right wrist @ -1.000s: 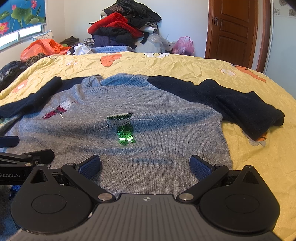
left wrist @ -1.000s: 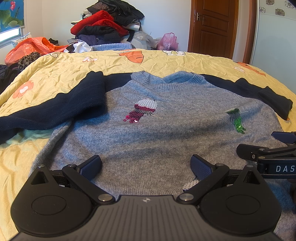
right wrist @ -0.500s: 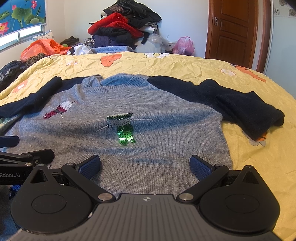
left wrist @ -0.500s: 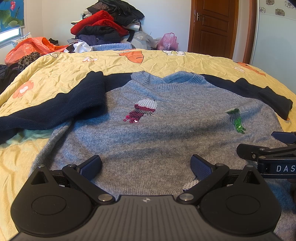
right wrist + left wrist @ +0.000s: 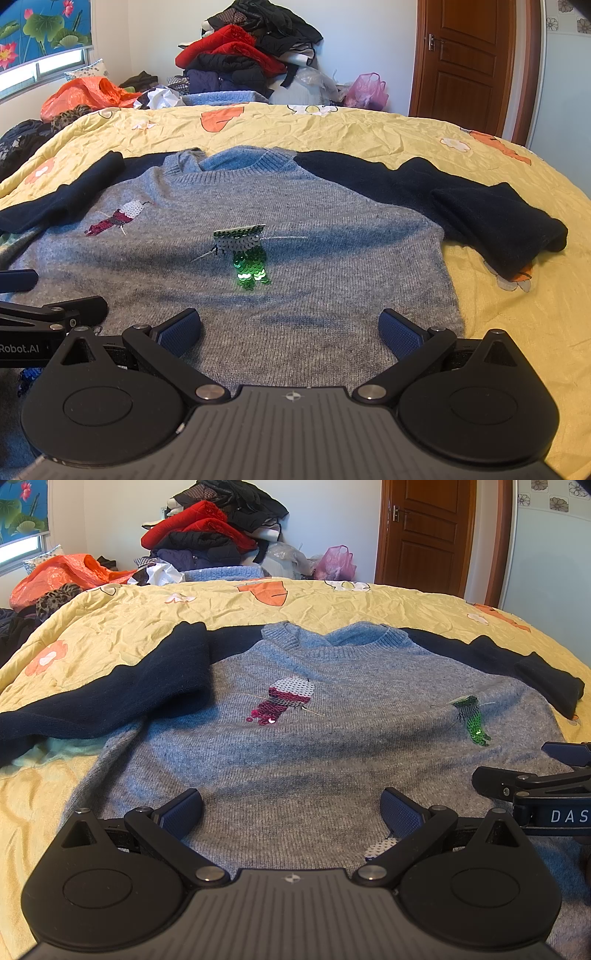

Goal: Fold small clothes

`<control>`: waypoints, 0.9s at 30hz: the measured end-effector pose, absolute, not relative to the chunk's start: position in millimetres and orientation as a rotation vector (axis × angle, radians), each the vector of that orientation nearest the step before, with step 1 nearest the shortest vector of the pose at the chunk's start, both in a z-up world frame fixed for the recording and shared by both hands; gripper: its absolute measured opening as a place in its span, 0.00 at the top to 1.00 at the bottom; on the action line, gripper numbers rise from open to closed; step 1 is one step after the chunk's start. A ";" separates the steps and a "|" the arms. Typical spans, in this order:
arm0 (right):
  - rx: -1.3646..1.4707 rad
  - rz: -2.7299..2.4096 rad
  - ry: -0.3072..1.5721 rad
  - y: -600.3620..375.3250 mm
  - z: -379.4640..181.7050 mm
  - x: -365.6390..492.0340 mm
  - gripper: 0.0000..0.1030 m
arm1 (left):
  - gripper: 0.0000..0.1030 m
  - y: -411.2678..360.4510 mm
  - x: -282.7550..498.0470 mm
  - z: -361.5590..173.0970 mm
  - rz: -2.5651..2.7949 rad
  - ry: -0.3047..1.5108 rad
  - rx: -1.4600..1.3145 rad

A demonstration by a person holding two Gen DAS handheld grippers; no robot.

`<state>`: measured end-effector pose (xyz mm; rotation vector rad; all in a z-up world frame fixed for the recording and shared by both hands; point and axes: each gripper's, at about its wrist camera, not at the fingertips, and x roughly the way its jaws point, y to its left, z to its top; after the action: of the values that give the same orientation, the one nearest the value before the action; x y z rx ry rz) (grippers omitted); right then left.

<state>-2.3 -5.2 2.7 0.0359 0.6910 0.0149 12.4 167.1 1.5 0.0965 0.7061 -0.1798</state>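
I'm holding my left gripper & right gripper w/ jaws apart, gripping nothing; grey sweater is lying flat on the bed, just ahead of & under both jaws.

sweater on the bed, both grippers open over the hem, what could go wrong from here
1. The sequin patches, pink and green, stand proud of the knit; a finger could snag them.
2. The left sleeve lies bunched and doubled back, so a fold made now may trap that lump.
3. The left gripper and right gripper sit close side by side over the sweater; they could bump when closing in.
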 end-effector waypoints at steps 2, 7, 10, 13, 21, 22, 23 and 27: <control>0.035 0.015 0.691 -5.0 2.6 -2.2 0.00 | 0.00 167.1 12.4 1.5 -0.180 0.706 0.097; 0.035 0.021 0.692 -6.4 3.1 -1.4 0.00 | 0.00 167.1 12.4 1.5 -0.180 0.706 0.097; 0.116 0.043 0.661 -24.2 7.8 -4.1 0.00 | 0.00 167.2 12.3 1.5 -0.180 0.706 0.097; 0.305 0.019 0.626 -64.2 19.1 -4.9 0.00 | 0.00 167.2 12.7 1.5 -0.180 0.706 0.096; 1.036 -0.072 0.500 -211.7 18.2 -0.2 0.01 | 0.00 167.4 12.5 1.5 -0.180 0.706 0.096; 1.060 -0.104 0.490 -222.7 14.9 0.0 0.01 | 0.00 167.4 12.6 1.5 -0.180 0.706 0.096; 1.078 -0.139 0.486 -231.8 11.6 0.0 0.01 | 0.00 167.4 12.6 1.5 -0.180 0.706 0.096; 1.107 -0.143 0.544 -248.1 -3.6 5.8 0.01 | 0.00 167.4 12.7 1.4 -0.180 0.706 0.096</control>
<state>5.8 -248.1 -3.6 1.1070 0.5443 -0.1428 12.7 167.4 1.4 0.0964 0.7060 -0.1798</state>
